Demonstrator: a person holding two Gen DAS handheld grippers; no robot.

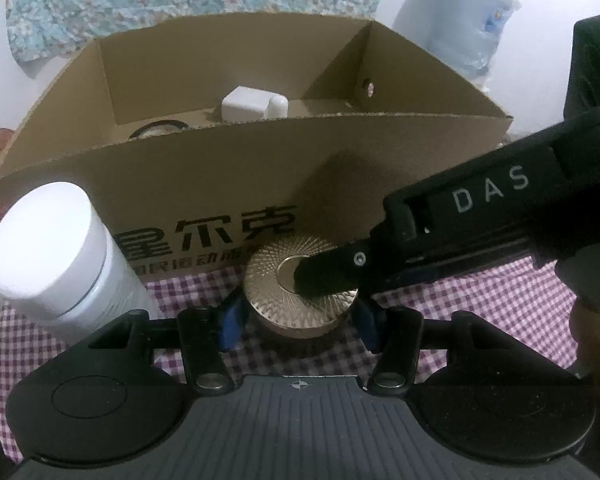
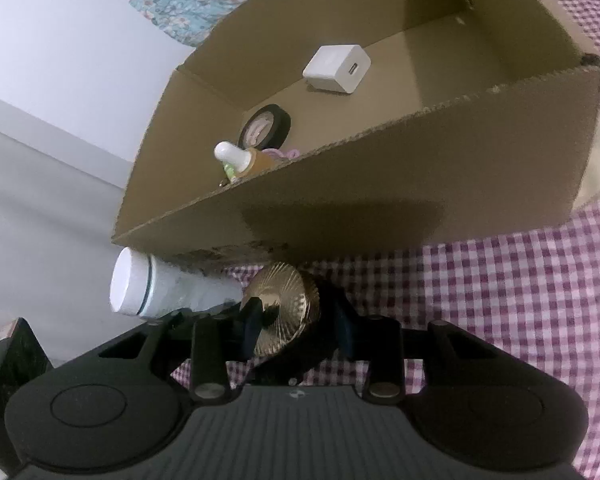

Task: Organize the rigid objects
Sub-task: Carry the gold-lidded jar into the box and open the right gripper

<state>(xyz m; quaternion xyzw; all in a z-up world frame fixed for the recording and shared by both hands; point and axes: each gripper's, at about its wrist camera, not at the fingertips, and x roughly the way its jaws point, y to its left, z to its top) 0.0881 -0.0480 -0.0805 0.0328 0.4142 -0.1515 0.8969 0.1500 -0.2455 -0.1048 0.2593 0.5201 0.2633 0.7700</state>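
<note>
A round jar with a ribbed gold lid point(image 1: 272, 280) stands on the checked cloth just in front of the cardboard box point(image 1: 260, 168). My left gripper point(image 1: 299, 320) straddles it, and both blue pads meet the lid's sides. My right gripper point(image 1: 324, 280) reaches in from the right with one finger flat on the lid's centre; its other finger is hidden below. In the right wrist view the gold jar point(image 2: 288, 300) sits clamped between the fingers of the right gripper point(image 2: 296, 324). A white capped bottle point(image 1: 48, 240) stands close to the left of the jar.
The box point(image 2: 420, 184) holds a white charger cube point(image 2: 338, 68), a black tape roll point(image 2: 266, 124) and a small dropper bottle point(image 2: 240, 160). The white bottle point(image 2: 140, 284) is against the box's near corner. Purple checked cloth point(image 2: 500, 300) extends to the right.
</note>
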